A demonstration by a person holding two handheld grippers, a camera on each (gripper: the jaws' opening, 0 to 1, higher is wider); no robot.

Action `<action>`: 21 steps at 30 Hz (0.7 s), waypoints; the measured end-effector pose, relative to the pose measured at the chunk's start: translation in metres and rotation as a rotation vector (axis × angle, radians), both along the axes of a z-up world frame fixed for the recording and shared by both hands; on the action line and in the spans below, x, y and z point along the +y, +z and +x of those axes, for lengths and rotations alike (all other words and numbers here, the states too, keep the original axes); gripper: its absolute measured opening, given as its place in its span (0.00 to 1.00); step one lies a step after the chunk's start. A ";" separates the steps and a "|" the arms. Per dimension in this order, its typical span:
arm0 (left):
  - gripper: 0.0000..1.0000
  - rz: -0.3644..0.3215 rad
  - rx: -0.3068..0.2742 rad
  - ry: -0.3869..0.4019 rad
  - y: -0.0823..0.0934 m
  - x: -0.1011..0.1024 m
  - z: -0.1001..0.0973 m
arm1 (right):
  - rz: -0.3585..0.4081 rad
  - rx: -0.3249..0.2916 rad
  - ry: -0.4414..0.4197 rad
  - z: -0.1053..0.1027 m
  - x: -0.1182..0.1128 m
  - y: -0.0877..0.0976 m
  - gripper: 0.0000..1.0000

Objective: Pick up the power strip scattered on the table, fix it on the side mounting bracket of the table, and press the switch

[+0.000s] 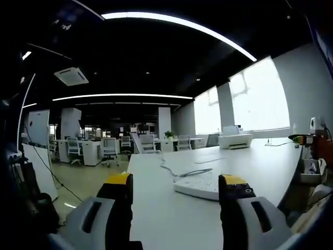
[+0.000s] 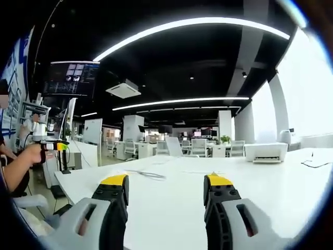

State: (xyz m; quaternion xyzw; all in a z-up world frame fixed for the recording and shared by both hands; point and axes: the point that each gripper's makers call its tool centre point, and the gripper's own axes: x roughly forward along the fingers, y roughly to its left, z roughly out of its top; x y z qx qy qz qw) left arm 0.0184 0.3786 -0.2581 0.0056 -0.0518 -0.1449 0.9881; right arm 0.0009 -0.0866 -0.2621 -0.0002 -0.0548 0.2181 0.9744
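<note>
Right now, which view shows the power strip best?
The left gripper view: the white power strip lies on the table just ahead of the open left gripper. The right gripper view has what looks like its cable.

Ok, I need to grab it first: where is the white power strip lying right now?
In the left gripper view, the white power strip lies flat on the white table, between the left gripper's open jaws, nearer the right one, its cable trailing away behind.

Pretty dim office overall, dark ceiling with long light strips (image 1: 177, 21) bowed hard by the fisheye. Windows (image 1: 257, 96) at 2 o'clock totally blow out in the left gripper view, white table (image 2: 171, 198) glares. Edges smear soft.
</note>
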 end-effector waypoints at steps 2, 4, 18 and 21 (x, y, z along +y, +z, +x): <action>0.71 -0.001 0.001 -0.001 0.000 0.000 0.000 | -0.001 0.001 0.003 0.000 0.002 0.000 0.54; 0.71 -0.002 0.003 -0.002 0.000 0.000 0.000 | -0.004 0.001 0.006 0.000 0.003 0.000 0.54; 0.71 -0.012 0.010 -0.004 -0.002 0.001 0.001 | -0.017 0.012 0.043 0.003 0.025 -0.004 0.55; 0.72 -0.012 0.011 -0.004 -0.002 0.001 0.000 | -0.017 0.015 0.052 0.003 0.029 -0.005 0.55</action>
